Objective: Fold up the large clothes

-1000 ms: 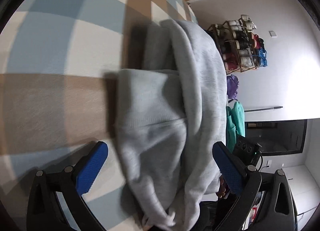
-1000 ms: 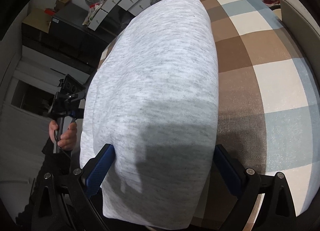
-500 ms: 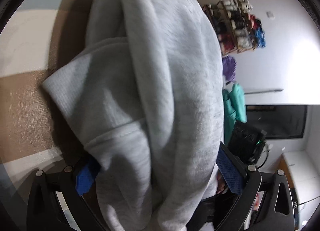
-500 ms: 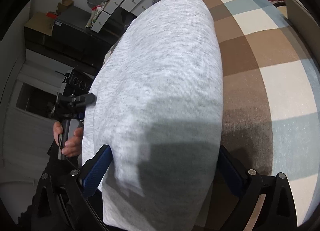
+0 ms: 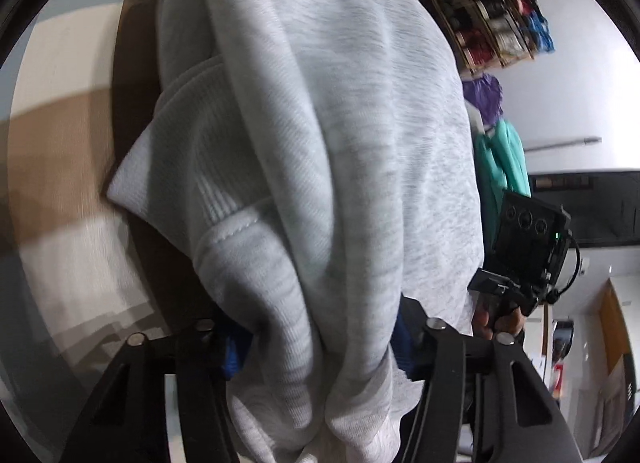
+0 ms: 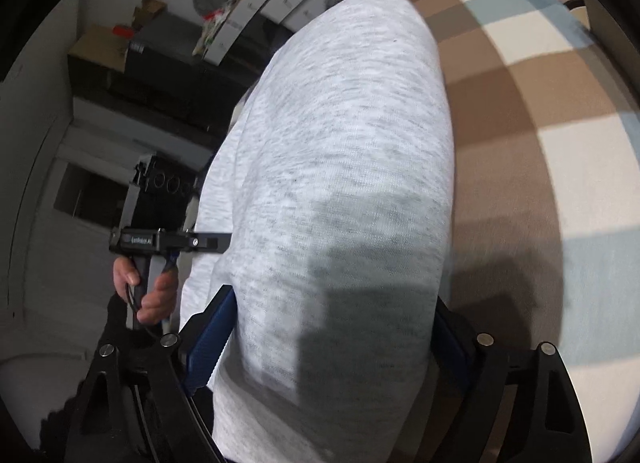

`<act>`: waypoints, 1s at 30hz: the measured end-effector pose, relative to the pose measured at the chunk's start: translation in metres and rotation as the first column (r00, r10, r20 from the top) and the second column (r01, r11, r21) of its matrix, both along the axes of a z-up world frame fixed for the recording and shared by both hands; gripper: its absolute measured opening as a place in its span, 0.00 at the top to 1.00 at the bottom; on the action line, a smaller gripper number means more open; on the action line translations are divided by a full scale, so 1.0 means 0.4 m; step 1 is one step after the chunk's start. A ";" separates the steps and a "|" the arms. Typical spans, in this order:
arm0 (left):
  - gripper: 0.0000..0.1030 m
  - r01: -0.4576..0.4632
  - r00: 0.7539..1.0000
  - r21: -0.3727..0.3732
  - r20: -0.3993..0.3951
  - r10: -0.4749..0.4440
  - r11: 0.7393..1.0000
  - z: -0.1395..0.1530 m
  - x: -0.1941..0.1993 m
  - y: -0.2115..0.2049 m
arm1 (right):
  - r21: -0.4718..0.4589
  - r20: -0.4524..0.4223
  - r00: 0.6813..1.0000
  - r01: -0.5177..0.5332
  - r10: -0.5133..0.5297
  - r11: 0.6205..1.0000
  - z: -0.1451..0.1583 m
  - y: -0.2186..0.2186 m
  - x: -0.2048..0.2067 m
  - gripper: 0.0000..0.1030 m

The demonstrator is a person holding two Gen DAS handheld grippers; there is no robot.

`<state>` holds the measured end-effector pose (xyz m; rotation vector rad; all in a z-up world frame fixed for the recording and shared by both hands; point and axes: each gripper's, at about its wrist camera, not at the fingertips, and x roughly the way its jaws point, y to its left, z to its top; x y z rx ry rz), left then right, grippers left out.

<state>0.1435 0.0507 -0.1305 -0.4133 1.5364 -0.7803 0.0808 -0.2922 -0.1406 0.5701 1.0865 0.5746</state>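
A light grey sweatshirt (image 5: 340,167) lies folded in a thick bundle on a checked surface. In the left wrist view its ribbed cuff and hem bunch between my fingers. My left gripper (image 5: 320,347) is shut on the bundled end. In the right wrist view the sweatshirt (image 6: 340,167) runs away from me as a smooth band. My right gripper (image 6: 332,335) has closed in on the near end, its blue pads (image 6: 212,339) against the cloth on both sides. The left gripper's body (image 6: 168,241) and the hand holding it show beside the sweatshirt.
The checked brown, white and blue cover (image 6: 520,151) spreads to the right of the sweatshirt. A rack of shoes (image 5: 492,11) and hanging teal clothes (image 5: 504,159) stand by the wall. Drawers and clutter (image 6: 256,11) lie beyond the far end.
Both grippers moved forward onto the sweatshirt and narrowed. The left one went from wide open to shut on the bundled end. The right one's fingers closed in against the cloth.
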 end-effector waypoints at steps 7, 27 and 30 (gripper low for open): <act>0.52 -0.026 0.996 -0.099 -0.088 0.018 0.995 -0.042 -0.023 0.083 | 0.104 -0.087 0.992 -0.085 0.095 0.991 -0.047 0.001 0.034 0.04; 0.68 -0.009 1.000 -0.062 0.030 0.011 0.998 0.054 -0.090 0.054 | 0.097 0.097 0.995 -0.004 -0.005 0.995 0.043 0.037 -0.019 0.29; 0.68 -0.032 0.998 -0.069 0.048 0.035 0.997 0.088 -0.090 0.056 | 0.105 0.113 0.994 -0.004 -0.008 0.994 0.050 0.025 -0.013 0.29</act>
